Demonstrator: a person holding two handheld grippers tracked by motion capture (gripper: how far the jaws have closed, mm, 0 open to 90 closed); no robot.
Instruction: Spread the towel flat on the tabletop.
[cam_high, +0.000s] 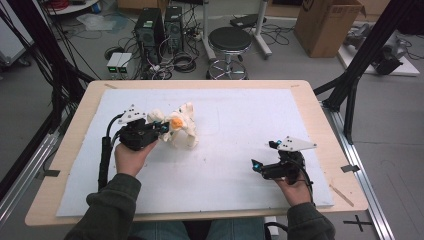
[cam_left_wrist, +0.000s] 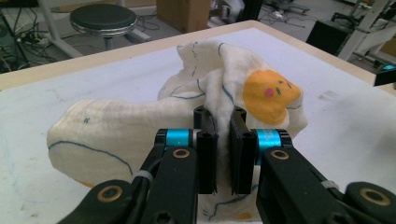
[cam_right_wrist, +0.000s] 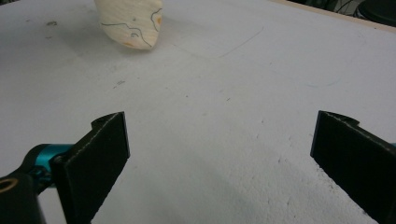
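Cream cloth (cam_left_wrist: 140, 126): soft woven fabric, matt, slightly nubby, with blue stitched lines and an orange printed patch. Table cover (cam_high: 240, 130) — white, matt, finely grained (foam-like sheet). Table edge (cam_high: 200, 84): pale wood, smooth. Left gripper (cam_left_wrist: 223, 154) pads — black, matt, ribbed plastic; collars glossy blue metal.

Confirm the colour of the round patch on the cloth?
Orange-yellow, with a pink dot, on the cream cloth. Clearest in the left gripper view.

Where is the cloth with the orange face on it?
In the high view the cream cloth sits bunched up on the left half of the white mat, pinched by the left gripper. The open right gripper is far from it.
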